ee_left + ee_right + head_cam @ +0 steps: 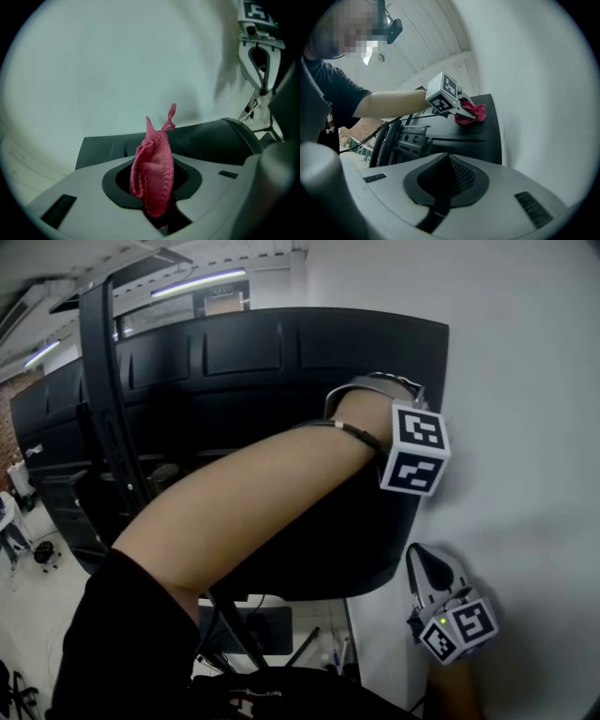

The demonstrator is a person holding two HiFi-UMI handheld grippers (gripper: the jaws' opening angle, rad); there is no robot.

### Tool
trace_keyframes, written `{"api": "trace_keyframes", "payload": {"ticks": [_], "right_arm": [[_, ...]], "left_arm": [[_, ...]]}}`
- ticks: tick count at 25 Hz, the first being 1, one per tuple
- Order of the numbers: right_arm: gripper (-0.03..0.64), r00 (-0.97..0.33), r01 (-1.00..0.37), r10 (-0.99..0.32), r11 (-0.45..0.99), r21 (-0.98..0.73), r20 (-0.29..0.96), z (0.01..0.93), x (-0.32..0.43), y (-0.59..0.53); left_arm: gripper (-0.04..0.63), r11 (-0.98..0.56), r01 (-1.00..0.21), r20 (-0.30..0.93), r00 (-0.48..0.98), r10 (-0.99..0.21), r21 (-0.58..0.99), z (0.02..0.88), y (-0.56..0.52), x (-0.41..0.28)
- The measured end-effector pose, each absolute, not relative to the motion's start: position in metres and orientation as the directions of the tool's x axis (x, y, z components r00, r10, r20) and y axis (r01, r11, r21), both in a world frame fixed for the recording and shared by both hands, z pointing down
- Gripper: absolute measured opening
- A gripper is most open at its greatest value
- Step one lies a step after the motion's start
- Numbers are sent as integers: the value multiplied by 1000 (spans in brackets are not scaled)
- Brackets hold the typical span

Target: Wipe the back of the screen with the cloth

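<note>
The black back of the screen (253, 371) fills the middle of the head view. My left arm reaches across it, and my left gripper (375, 390) is at the screen's upper right corner. In the left gripper view a pink knitted cloth (154, 168) stands bunched between the jaws of the left gripper (157, 213), which is shut on it, just over the screen's dark edge (206, 136). The right gripper view shows the cloth (471, 114) pressed on the screen (459, 133). My right gripper (427, 568) hangs lower right beside the screen, shut and empty (440, 197).
A white wall (525, 381) runs close along the screen's right side. A black monitor arm (108, 399) and cables (382, 140) sit on the screen's left part. More dark screens (47, 409) stand further left, with floor below.
</note>
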State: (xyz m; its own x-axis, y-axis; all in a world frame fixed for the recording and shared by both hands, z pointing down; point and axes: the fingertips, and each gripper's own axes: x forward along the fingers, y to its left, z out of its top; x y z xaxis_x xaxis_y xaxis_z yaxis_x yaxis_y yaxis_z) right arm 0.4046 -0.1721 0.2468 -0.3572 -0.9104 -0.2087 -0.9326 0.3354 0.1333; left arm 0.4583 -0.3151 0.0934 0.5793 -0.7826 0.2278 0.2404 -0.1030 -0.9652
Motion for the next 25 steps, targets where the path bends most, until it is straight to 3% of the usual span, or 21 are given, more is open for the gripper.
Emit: {"api": "trace_keyframes", "payload": {"ticks": [4, 13, 19, 25], "right_arm": [[0, -398, -916, -893, 375, 143, -209, 245, 389, -184], [0, -519, -854, -832, 496, 154, -197, 246, 320, -213], [0, -509, -860, -839, 486, 156, -194, 245, 311, -211], [0, -453, -891, -869, 433, 138, -201, 249, 343, -193]], "left_arm": [[94, -203, 246, 313, 599, -737, -948, 84, -311, 387], [94, -456, 246, 516, 336, -788, -856, 113, -343, 181], [92, -510, 271, 577, 351, -737, -816, 134, -342, 206], [92, -531, 331, 625, 375, -685, -780, 144, -333, 286]]}}
